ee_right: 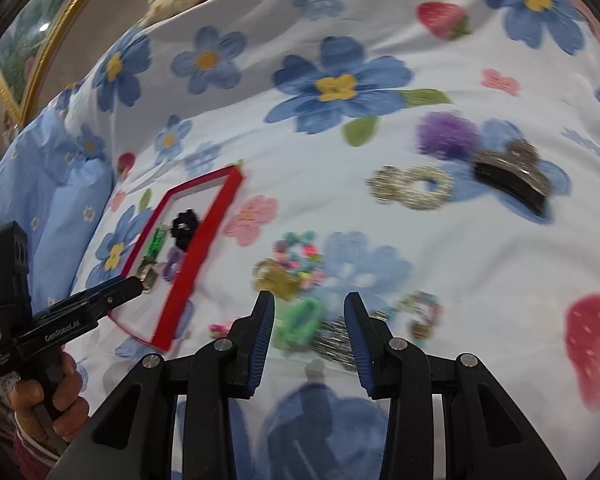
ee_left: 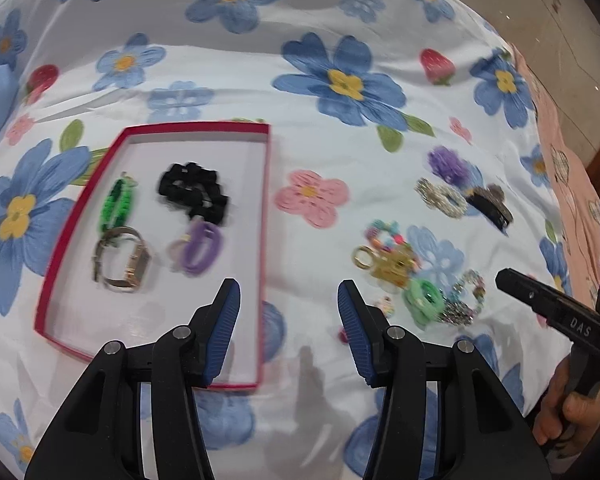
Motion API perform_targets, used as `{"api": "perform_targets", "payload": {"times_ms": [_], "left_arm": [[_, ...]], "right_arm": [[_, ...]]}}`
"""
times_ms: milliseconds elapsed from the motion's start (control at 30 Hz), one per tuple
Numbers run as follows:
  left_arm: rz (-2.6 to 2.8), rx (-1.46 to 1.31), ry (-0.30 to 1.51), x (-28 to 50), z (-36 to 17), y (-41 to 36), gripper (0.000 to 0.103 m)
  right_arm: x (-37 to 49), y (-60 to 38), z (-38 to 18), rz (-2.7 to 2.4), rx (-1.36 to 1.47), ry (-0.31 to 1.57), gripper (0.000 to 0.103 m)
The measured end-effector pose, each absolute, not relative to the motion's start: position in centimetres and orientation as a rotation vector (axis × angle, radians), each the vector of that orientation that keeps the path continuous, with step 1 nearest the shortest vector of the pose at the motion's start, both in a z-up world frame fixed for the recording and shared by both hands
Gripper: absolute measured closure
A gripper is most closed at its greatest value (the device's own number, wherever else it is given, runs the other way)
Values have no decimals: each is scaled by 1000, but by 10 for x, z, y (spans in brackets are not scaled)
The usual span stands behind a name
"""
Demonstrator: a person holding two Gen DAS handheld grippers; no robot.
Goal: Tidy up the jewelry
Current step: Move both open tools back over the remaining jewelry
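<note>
approx. 4 pcs already in red box [ee_left: 266, 216]: watch [ee_left: 122, 260], black scrunchie [ee_left: 194, 192], green & purple bands. rest of jewelry pile [ee_right: 300, 316] lies on bed right of box. left gripper [ee_left: 289, 304] & right gripper [ee_right: 309, 316] both open, empty.

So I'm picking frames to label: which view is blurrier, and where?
Right wrist view: strong motion smear across the loose pile, the light green ring and purple scrunchie are soft, while the right claw stays crisp. Left wrist view: milder blur, the watch in the red tray is smeared; fisheye bends both.
</note>
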State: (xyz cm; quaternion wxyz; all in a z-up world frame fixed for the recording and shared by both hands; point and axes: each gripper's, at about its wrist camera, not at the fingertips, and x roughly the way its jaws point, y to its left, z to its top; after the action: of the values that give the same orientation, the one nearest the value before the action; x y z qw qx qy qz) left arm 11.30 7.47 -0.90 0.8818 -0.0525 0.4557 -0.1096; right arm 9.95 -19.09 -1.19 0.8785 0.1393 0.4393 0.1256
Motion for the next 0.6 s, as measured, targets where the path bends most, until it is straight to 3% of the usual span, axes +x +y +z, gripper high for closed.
{"api": "perform_targets", "payload": {"times_ms": [600], "left_arm": [[-369, -30, 1027, 114, -29, -5, 53]], "right_arm": [[81, -255, -38, 138, 319, 947, 64]]}}
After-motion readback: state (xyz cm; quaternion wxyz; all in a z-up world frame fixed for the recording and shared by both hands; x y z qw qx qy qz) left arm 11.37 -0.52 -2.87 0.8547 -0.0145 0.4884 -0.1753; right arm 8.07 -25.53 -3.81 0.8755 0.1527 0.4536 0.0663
